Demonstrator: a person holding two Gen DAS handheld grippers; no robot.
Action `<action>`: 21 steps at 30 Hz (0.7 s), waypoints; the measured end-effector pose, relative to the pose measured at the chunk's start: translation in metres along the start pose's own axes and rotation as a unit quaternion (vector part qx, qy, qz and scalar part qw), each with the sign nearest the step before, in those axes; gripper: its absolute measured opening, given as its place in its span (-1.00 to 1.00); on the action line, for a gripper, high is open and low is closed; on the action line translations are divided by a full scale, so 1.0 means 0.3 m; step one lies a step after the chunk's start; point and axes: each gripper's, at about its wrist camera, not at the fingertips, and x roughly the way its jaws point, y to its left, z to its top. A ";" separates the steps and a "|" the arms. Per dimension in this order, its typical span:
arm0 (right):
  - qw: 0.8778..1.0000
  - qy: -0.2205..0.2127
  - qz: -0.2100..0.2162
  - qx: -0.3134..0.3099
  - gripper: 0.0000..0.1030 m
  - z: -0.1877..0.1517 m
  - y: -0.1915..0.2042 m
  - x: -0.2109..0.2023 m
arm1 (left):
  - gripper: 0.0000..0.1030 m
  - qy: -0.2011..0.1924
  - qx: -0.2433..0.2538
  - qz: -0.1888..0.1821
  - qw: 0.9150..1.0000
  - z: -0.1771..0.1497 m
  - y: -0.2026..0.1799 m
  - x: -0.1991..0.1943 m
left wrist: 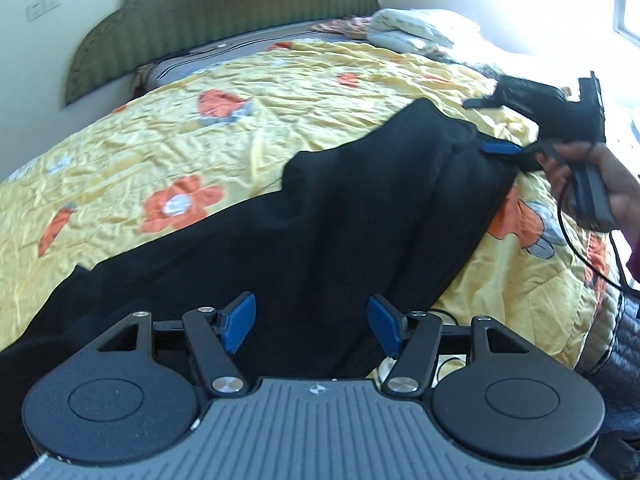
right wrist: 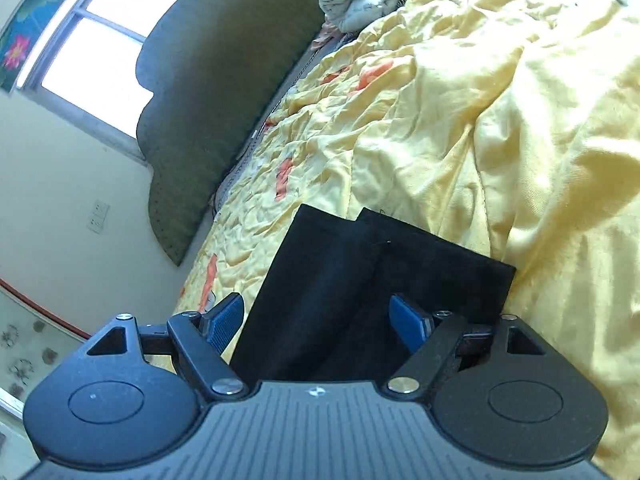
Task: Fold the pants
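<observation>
Now both tongs (left wrist: 311, 325) (right wrist: 323, 326) gape, angled down over black pants (left wrist: 320, 208).

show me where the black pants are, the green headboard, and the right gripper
black pants (left wrist: 360, 216): left wrist view, middle of the spread fabric.
green headboard (left wrist: 224, 20): left wrist view, centre of its padded face.
right gripper (right wrist: 316, 326): right wrist view, the gap midway between its blue fingertips, jaws open over the pants.

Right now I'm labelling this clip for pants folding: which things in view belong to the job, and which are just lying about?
Belongs to the job:
black pants
left gripper, open
right gripper, open

Just lying about:
yellow flowered quilt
white bundle of bedding near the green headboard
</observation>
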 end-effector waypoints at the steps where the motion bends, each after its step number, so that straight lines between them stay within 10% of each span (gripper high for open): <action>1: 1.000 -0.008 0.006 0.003 0.53 0.004 -0.001 0.003 | 0.29 0.001 0.012 0.003 1.000 0.002 -0.015 0.012; 11: 0.998 -0.037 0.015 0.051 0.56 0.041 0.006 0.072 | 0.30 -0.003 0.069 0.010 0.998 0.036 -0.117 0.107; 21: 0.996 0.061 0.057 0.004 0.86 0.128 0.147 0.168 | 0.40 0.026 -0.006 -0.005 1.000 0.030 -0.063 0.175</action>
